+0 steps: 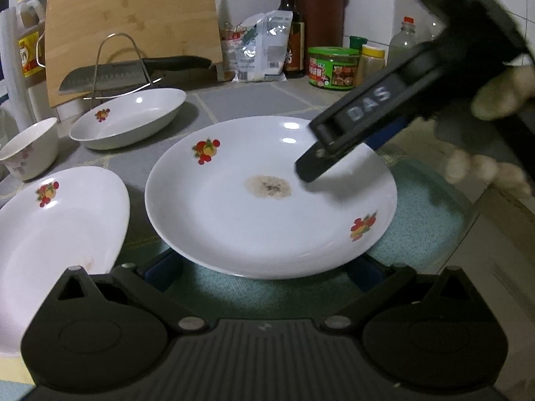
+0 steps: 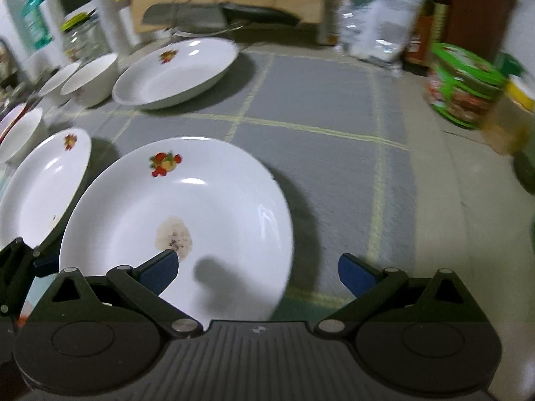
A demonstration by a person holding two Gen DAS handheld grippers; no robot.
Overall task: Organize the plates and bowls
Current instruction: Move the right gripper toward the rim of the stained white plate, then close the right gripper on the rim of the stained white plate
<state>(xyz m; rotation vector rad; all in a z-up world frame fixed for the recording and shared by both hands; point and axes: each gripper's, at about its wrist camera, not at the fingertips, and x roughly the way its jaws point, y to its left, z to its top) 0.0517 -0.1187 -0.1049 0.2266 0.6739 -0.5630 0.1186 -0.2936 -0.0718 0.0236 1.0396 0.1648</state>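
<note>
As right tongs [image 2: 257, 272] gape, stained plate [image 2: 174, 230] rim between

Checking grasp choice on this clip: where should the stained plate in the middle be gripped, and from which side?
Grip the stained plate by its thin raised rim, one finger above and one below. The right edge looks best: the right gripper is open there, straddling that rim, with bare counter beyond. The left edge is crowded by a neighbouring plate. The centre is flat, offering nothing to pinch.
</note>
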